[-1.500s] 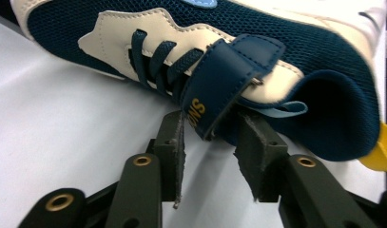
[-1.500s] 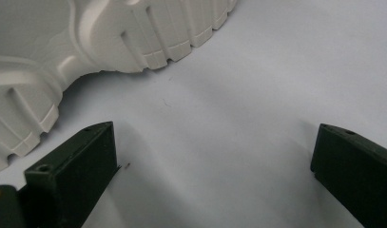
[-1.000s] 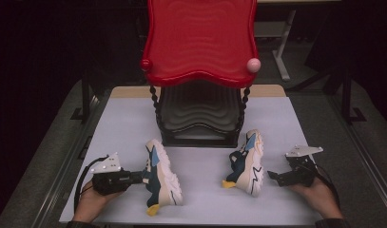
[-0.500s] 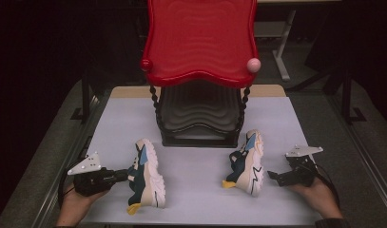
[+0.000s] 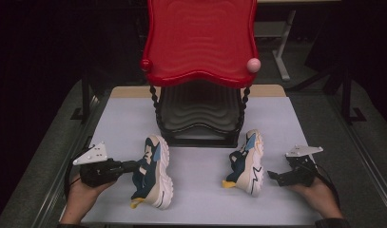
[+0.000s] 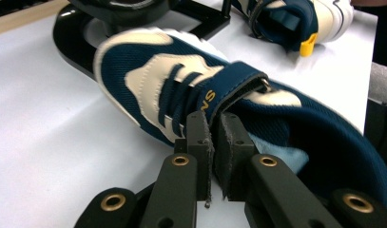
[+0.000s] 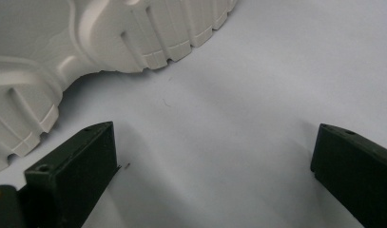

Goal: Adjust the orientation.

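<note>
The left gripper [image 6: 212, 130] is clamped on the collar of the navy-and-cream left sneaker [image 6: 191, 90]. The right gripper [image 7: 215, 161] has its jaws spread wide, empty, with the cream lugged sole of the right sneaker [image 7: 86, 33] just ahead to its left.

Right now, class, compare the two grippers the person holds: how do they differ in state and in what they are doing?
The left gripper has its jaws nearly closed, pinching the collar of the left shoe; the right gripper has its jaws wide apart and grips nothing. The left gripper touches its shoe; the right gripper sits apart from the right shoe, facing its cream sole. Both are hand-held, low over the white tabletop.
</note>
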`<state>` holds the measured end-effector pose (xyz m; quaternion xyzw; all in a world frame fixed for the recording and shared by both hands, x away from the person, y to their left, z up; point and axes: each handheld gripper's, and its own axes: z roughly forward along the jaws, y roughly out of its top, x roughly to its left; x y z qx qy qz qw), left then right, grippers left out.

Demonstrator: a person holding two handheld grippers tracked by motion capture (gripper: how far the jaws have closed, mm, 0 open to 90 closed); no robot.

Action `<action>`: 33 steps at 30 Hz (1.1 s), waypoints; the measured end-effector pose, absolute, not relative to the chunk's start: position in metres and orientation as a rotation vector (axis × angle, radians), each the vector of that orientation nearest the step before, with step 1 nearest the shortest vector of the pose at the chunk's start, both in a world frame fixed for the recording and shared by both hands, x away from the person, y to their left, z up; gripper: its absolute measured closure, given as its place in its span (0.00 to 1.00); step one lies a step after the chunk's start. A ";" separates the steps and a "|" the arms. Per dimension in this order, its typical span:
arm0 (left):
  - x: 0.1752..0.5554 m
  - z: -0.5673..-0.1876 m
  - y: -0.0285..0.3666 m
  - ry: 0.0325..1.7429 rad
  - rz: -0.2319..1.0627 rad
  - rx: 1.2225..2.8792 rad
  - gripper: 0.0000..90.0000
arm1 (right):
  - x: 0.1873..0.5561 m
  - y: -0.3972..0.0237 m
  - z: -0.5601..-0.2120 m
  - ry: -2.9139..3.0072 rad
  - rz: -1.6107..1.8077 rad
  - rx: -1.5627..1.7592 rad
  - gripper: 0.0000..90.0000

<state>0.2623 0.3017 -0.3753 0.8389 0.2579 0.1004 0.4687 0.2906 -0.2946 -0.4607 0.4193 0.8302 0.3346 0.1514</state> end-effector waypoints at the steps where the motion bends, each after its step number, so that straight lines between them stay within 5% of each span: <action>1: 0.262 -0.374 0.304 0.638 0.252 2.056 0.94 | 0.291 -0.295 -0.461 2.383 0.961 1.205 0.01; 15: 0.253 -0.366 0.347 0.777 0.353 2.045 0.94 | 0.291 -0.295 -0.461 2.384 0.960 1.202 0.01; 33: 0.282 -0.373 0.289 0.718 0.285 2.072 0.94 | 0.291 -0.295 -0.461 2.384 0.961 1.204 0.01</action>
